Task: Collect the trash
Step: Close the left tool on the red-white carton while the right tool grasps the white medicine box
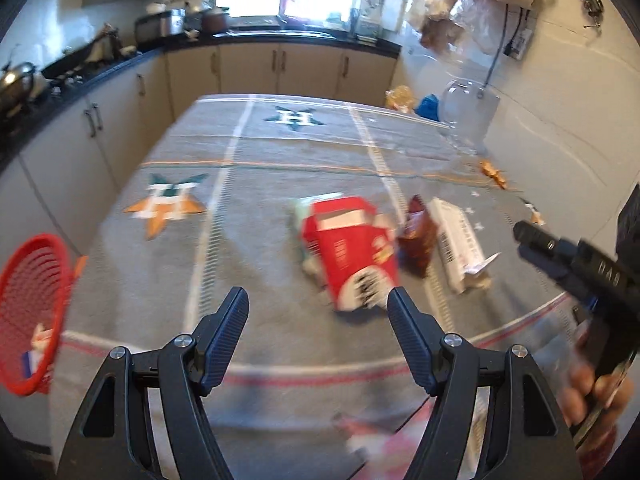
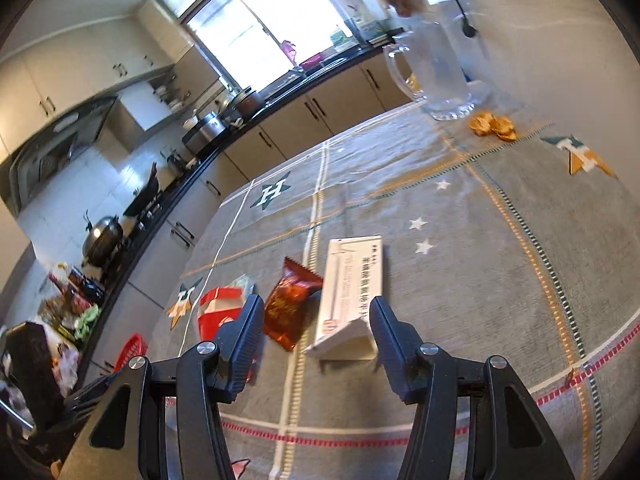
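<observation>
On the grey tablecloth [image 2: 460, 280] the red carton [image 1: 352, 252] lay just ahead of my left gripper [image 1: 318, 304], long axis pointing at it. The white box [image 2: 352, 300] lay lengthwise before my right gripper [image 2: 316, 316]. Both stood parted, empty.

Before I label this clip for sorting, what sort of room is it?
Most likely a home kitchen: cabinets under a dark counter, a wok by the wall, and a cloth-covered table.
</observation>
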Action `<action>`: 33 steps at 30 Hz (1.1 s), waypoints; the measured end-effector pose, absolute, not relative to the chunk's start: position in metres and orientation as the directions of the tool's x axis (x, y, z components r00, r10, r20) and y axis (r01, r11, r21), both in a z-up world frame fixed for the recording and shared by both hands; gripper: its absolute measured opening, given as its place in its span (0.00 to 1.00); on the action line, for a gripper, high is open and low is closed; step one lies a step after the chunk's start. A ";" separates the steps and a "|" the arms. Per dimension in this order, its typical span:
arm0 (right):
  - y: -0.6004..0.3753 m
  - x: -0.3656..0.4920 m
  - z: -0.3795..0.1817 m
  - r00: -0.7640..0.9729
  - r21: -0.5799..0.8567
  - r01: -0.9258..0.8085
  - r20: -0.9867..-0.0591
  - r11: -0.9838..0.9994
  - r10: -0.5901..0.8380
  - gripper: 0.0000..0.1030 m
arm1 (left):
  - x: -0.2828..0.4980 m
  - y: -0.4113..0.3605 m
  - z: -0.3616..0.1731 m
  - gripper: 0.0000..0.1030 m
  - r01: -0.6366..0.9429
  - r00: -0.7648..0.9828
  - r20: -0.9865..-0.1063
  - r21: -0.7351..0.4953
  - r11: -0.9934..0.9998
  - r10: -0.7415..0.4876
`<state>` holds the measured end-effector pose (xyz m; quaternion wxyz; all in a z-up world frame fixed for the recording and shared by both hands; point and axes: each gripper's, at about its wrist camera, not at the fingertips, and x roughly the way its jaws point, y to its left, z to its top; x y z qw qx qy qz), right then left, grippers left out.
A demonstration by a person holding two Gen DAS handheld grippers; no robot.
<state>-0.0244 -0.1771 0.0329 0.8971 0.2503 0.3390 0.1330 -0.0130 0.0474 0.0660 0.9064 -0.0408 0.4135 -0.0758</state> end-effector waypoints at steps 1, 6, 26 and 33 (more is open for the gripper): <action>-0.180 -0.023 0.031 0.736 0.546 -0.064 -0.539 0.835 0.409 0.58 | -0.004 0.040 0.062 0.69 0.102 0.636 -0.753 -0.134 0.986 -0.168; -0.194 -0.017 0.017 0.724 0.593 -0.034 -0.541 0.805 0.429 0.58 | 0.021 0.007 0.047 0.69 0.127 0.598 -0.790 -0.073 0.989 -0.135; -0.182 0.002 0.000 0.656 0.559 0.008 -0.629 0.829 0.417 0.57 | 0.004 0.020 0.049 0.31 0.122 0.687 -0.717 -0.051 0.991 -0.122; -0.161 0.002 -0.001 0.657 0.454 -0.037 -0.660 0.890 0.364 0.39 | -0.024 0.033 0.060 0.31 0.120 0.738 -0.664 -0.045 0.992 -0.119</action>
